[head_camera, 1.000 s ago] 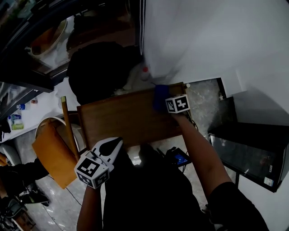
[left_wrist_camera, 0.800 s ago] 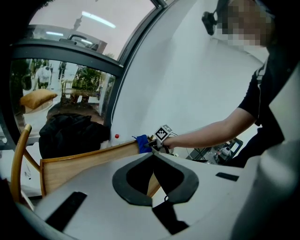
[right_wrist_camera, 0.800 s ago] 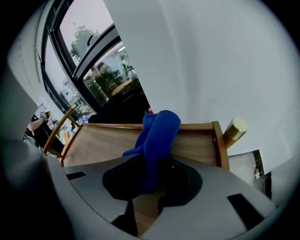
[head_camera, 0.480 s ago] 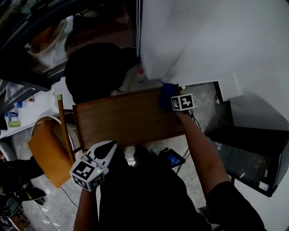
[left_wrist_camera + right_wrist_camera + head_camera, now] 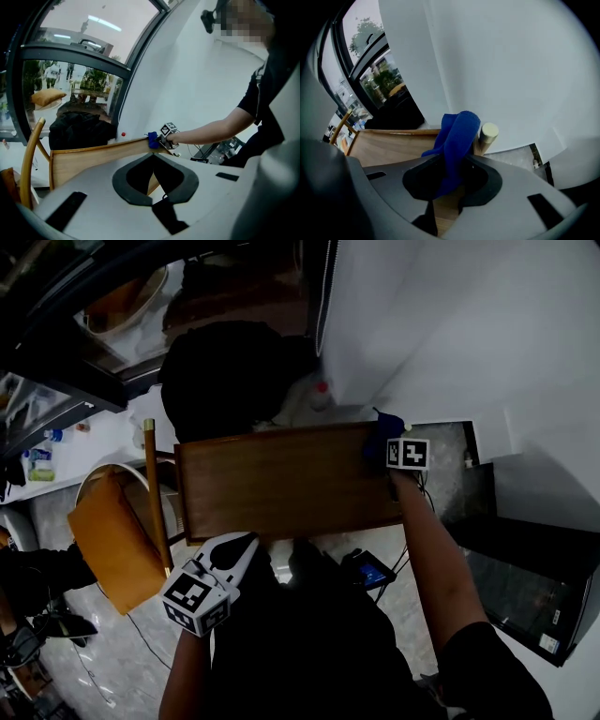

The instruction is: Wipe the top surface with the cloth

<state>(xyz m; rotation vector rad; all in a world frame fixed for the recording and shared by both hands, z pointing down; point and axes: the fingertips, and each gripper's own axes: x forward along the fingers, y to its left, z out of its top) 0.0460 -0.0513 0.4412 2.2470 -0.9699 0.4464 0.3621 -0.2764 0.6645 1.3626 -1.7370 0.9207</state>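
Nearest my body, my left claw [image 5: 242, 545] hangs off the counter's [image 5: 281, 484] near edge, jaws together, nothing between them. Farther out, my right claw [image 5: 452, 178] is clamped on the blue cloth [image 5: 457, 133] at the counter's far right corner, beside the white wall [image 5: 450, 324]. Assessment: wiping is in hand, at the corner end of a pass. The next move calls for sweeping left with the cloth pressed flat.
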